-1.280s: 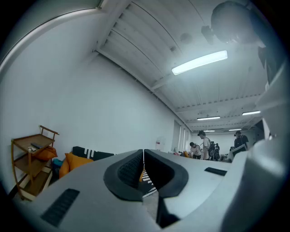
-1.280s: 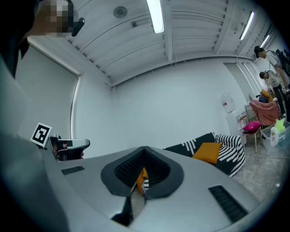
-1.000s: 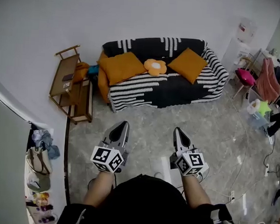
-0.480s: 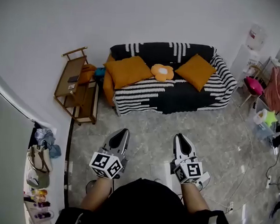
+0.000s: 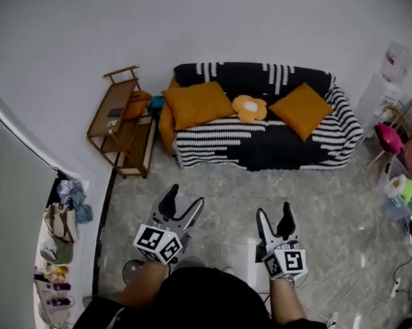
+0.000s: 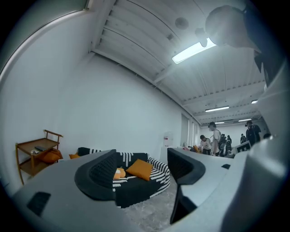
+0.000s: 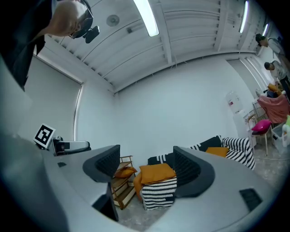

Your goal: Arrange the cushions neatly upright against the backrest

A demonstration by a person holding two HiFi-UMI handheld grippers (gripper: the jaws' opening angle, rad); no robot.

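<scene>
Both sets of jaws are standing apart with nothing between the pads; they have just been opening. The left gripper [image 5: 183, 198] and the right gripper [image 5: 275, 213] are pointing level toward the sofa [image 5: 262, 153]. Both are well apart from it, with bare floor [image 5: 225, 186] lying between.

The task items are resting on the sofa seat:
- a large orange cushion [image 5: 196, 103] at the left end;
- a small flower-shaped cushion [image 5: 250, 108] in the middle;
- a second orange cushion [image 5: 303, 111] toward the right end.

All three appear to be lying slanted or flat rather than standing against the backrest [image 5: 253, 74].

Handling, as judged: the cushions are looking light, soft and compressible, with a fabric cover offering good friction. A pinch at a corner or along an edge seam is likely giving the firmest hold. A grip at mid-panel is likely sliding off the filling. Expect sag when lifting by one corner.

Clearance: the approach straight ahead is looking open. A wooden shelf unit [image 5: 122, 120] is standing just beside the sofa's left end, limiting sideways swing there. A pink stool [image 5: 390, 137] is standing near the right end.
</scene>
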